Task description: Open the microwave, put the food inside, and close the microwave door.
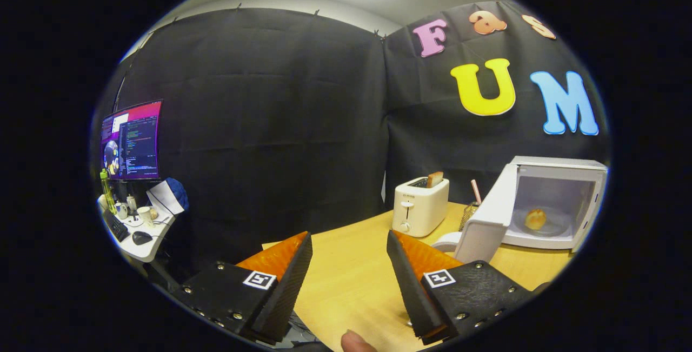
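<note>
Tongs (349,246) with fingers spread wide apart, empty, a fingertip (357,343) just behind them.

A lab booth: black cloth wall (270,125) behind a wooden table (351,271), a monitor (131,141) left of it.

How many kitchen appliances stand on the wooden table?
2. The toaster stands beyond the open, empty gripper fingers; the microwave, door open with food inside, stands beside it. Others may be hidden.
</note>
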The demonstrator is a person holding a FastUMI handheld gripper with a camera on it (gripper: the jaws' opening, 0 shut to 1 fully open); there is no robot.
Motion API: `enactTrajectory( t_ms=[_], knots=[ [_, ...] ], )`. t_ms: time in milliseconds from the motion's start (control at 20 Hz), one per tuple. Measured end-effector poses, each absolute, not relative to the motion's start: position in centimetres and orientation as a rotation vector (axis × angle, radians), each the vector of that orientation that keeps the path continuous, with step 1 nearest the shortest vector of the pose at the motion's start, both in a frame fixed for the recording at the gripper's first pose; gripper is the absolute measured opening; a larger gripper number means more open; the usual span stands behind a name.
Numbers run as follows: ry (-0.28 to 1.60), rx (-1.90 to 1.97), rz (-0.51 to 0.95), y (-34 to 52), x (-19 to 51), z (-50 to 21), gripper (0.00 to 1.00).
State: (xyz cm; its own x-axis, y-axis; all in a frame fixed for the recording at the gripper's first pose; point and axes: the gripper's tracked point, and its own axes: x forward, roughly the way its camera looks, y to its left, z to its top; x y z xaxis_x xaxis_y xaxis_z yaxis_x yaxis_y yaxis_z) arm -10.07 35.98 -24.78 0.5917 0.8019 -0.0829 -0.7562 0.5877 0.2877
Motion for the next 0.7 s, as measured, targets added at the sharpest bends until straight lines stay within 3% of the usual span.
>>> enactTrajectory(
  t_ms=[50,100,200,350,400,700],
  knots=[
    [0.223,0.215,0.893,35.9,-9.5,-25.5,0.81],
    [0.236,0.192,0.866,35.9,-8.7,-26.5,0.63],
    [0.276,0.163,0.841,36.0,-7.9,-28.3,0.46],
    [0.287,0.140,0.826,35.5,-6.5,-30.1,0.34],
    [0.287,0.142,0.829,34.8,-6.9,-29.9,0.18],
    [0.204,0.056,0.730,30.8,-6.7,-29.7,0.17]
  ],
)
